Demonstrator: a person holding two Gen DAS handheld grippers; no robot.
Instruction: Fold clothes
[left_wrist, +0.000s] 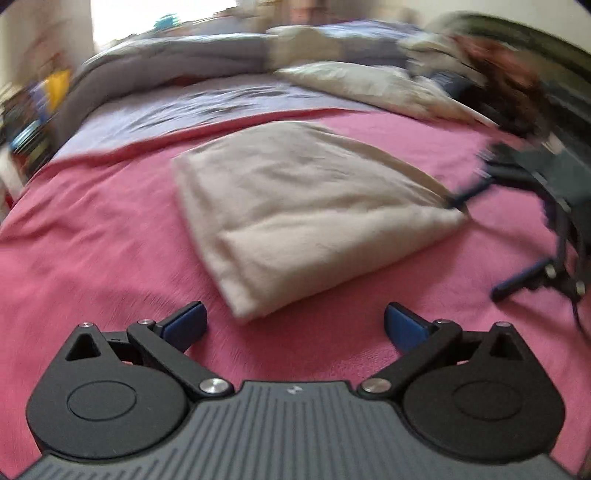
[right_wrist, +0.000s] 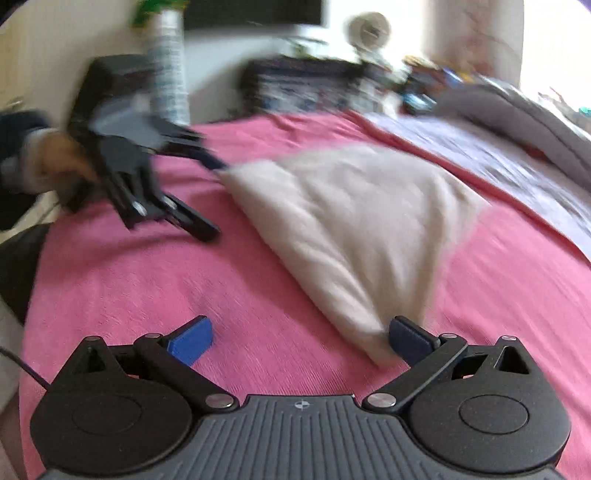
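With the folded cream cloth (left_wrist: 295, 206) lying mid-bed on the pink cover (left_wrist: 92, 236), both the left tool (left_wrist: 294, 325) and right tool (right_wrist: 301, 341) gape wide, empty; close squarely on one corner next.

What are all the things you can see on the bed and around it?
Folded cloth: one, cream, middle of the pink cover.
Bed cover: one, pink, spread over the bed.
Sheet: one, pale purple, beyond the pink cover.
Blanket: one, grey, bunched at the far side.
Unfolded clothes: a pile, pale, far corner.
Shelf clutter: blurred, count unclear.
Left gripper: fingers open, near the cloth.
Right gripper: fingers open, one beside a cloth corner.
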